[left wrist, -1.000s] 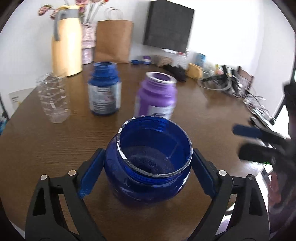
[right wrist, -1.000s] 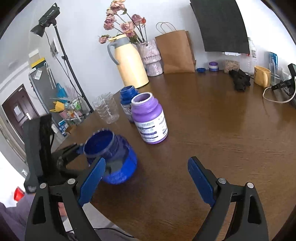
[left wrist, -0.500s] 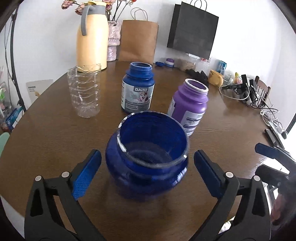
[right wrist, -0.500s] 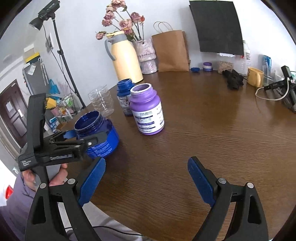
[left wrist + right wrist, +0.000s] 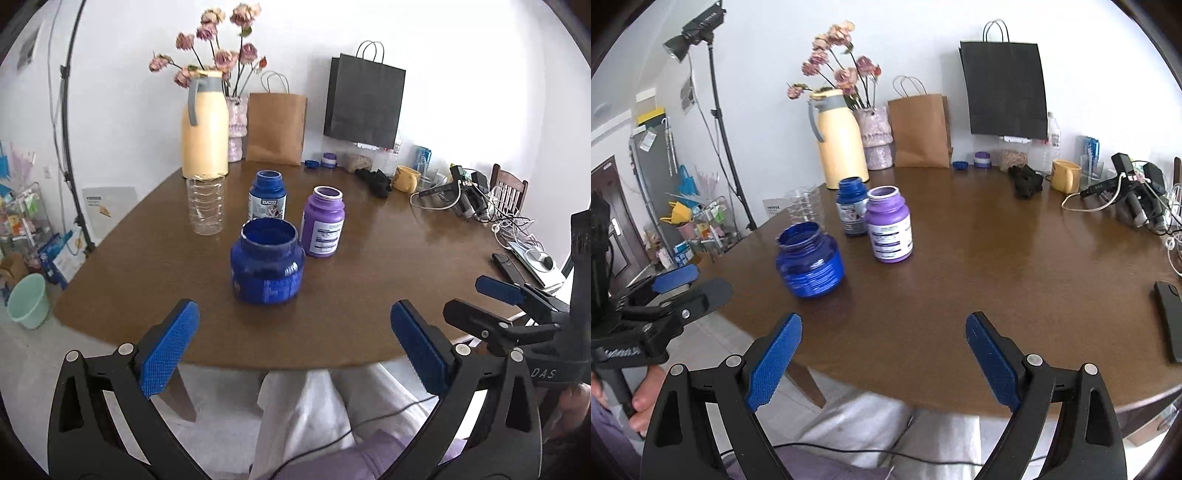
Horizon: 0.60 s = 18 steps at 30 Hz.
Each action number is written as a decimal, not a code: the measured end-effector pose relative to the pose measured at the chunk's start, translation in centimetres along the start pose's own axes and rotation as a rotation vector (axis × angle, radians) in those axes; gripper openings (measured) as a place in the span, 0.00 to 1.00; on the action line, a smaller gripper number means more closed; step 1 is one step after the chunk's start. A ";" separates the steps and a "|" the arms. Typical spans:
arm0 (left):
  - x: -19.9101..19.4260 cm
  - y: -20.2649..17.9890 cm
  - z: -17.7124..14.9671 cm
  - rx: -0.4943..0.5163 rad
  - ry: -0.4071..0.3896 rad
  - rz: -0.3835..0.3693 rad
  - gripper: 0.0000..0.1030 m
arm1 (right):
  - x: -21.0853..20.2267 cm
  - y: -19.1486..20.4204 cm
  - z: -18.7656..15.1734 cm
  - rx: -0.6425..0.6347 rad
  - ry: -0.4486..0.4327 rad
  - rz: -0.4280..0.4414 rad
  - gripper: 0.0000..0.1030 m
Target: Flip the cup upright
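Left wrist view: I'm seeing the left gripper (image 5: 293, 345) gaping wide and holding nothing, pulled back past the table (image 5: 388, 258) edge; half a second ago its pads were flanking the cup (image 5: 267, 261). The cup is standing upright, mouth up, near the purple jar (image 5: 323, 226). Its label is blurring out. The right gripper (image 5: 476, 299) is poking in, partly cut off.

Right wrist view: I'm holding the right gripper (image 5: 884, 358) spread and empty, back from the edge. The cup (image 5: 809, 266) is sitting apart from the left gripper (image 5: 692, 282), whose far finger is hiding.
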State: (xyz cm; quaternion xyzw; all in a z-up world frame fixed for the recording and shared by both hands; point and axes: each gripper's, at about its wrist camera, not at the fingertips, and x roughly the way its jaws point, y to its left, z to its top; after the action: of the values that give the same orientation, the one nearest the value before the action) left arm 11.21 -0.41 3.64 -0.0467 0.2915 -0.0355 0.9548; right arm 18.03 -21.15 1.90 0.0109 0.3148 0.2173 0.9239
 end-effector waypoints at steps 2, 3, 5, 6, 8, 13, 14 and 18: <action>-1.3 -0.4 -0.5 -0.007 0.006 0.012 1.00 | -1.2 0.4 -0.5 0.004 0.005 0.010 0.91; -1.9 -0.5 -0.8 -0.017 0.011 0.007 1.00 | -1.9 0.5 -0.8 0.016 0.011 0.028 0.91; -3.4 -0.6 -1.3 -0.027 0.017 -0.008 1.00 | -3.1 0.7 -1.3 0.044 0.009 0.062 0.91; -3.8 -0.6 -1.4 -0.028 0.014 -0.004 1.00 | -3.8 0.9 -1.6 0.053 0.005 0.071 0.91; -5.3 -0.7 -1.7 -0.014 -0.012 0.009 1.00 | -5.1 1.4 -2.2 0.040 -0.004 0.037 0.91; -8.2 -1.6 -3.1 0.003 -0.055 0.060 1.00 | -7.2 2.9 -3.6 -0.004 -0.001 -0.053 0.91; -8.5 -1.8 -3.4 0.000 -0.052 0.078 1.00 | -7.5 3.2 -3.9 0.002 -0.001 -0.057 0.91; -8.6 -2.6 -4.0 0.021 -0.034 0.097 1.00 | -8.4 4.8 -4.7 -0.056 -0.003 -0.087 0.91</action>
State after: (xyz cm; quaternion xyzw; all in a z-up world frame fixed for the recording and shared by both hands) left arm 1.76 -2.46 5.37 -0.0230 0.2767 0.0086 0.9606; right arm 7.43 -20.76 3.72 -0.0285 0.3072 0.1856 0.9329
